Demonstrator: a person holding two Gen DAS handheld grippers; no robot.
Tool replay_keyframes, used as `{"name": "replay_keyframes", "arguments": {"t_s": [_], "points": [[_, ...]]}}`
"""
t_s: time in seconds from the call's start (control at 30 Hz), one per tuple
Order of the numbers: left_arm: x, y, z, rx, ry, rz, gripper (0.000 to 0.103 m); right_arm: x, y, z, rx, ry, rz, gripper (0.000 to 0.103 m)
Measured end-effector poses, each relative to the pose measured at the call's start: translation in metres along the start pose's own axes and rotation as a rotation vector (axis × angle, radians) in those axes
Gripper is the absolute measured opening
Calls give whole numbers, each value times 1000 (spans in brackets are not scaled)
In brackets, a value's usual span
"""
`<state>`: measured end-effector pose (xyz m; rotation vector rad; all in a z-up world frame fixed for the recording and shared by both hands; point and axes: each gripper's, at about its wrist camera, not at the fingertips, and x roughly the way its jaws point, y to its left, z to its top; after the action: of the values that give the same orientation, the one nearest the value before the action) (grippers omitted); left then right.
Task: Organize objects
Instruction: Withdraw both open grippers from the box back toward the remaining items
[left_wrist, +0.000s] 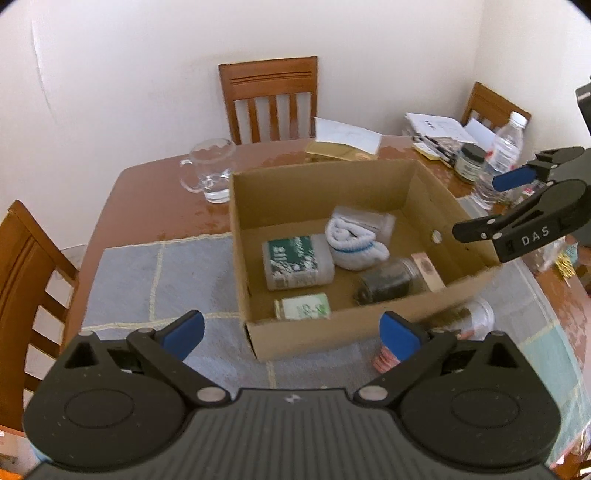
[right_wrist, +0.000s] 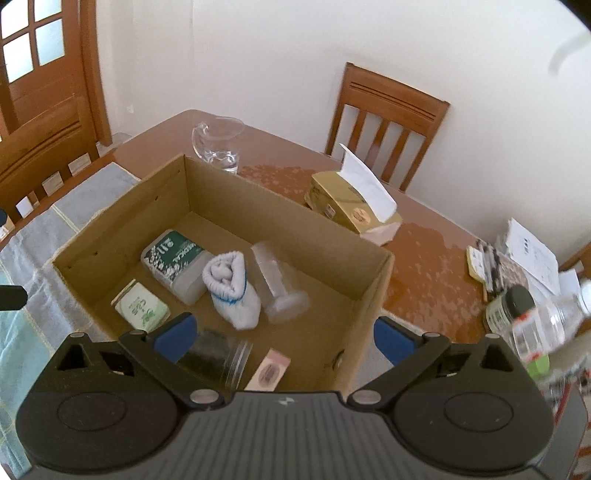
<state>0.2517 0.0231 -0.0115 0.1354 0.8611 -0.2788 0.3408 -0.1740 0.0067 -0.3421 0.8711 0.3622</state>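
The right hand-held gripper (right_wrist: 284, 332) fills the bottom of its frame, jaws spread wide with nothing between the pads, poised over the near corner of the box (right_wrist: 373, 295). The left hand-held gripper (left_wrist: 291, 332) at the bottom of its frame also gapes empty before the box. Inside the box lie a sock (right_wrist: 231, 291), a dark jar (right_wrist: 214, 356), a green-labelled tub (right_wrist: 175, 260), a small packet (right_wrist: 140, 306) and a clear cup (right_wrist: 277, 284). Outside, at centre right, a tissue box (right_wrist: 347, 206) sits on the surface (right_wrist: 424, 251).
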Motion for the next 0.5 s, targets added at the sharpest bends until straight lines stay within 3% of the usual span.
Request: {"name": "replay_keyframes", "arguments": {"t_s": [0.33,0.5], "points": [[-3,-9,-44,2,37,-54,101,-24,14,-59,116,29,-44,103],[1,-15,-65,29,42,-12,101,-27,21,-98,156,69,-54,103]]}}
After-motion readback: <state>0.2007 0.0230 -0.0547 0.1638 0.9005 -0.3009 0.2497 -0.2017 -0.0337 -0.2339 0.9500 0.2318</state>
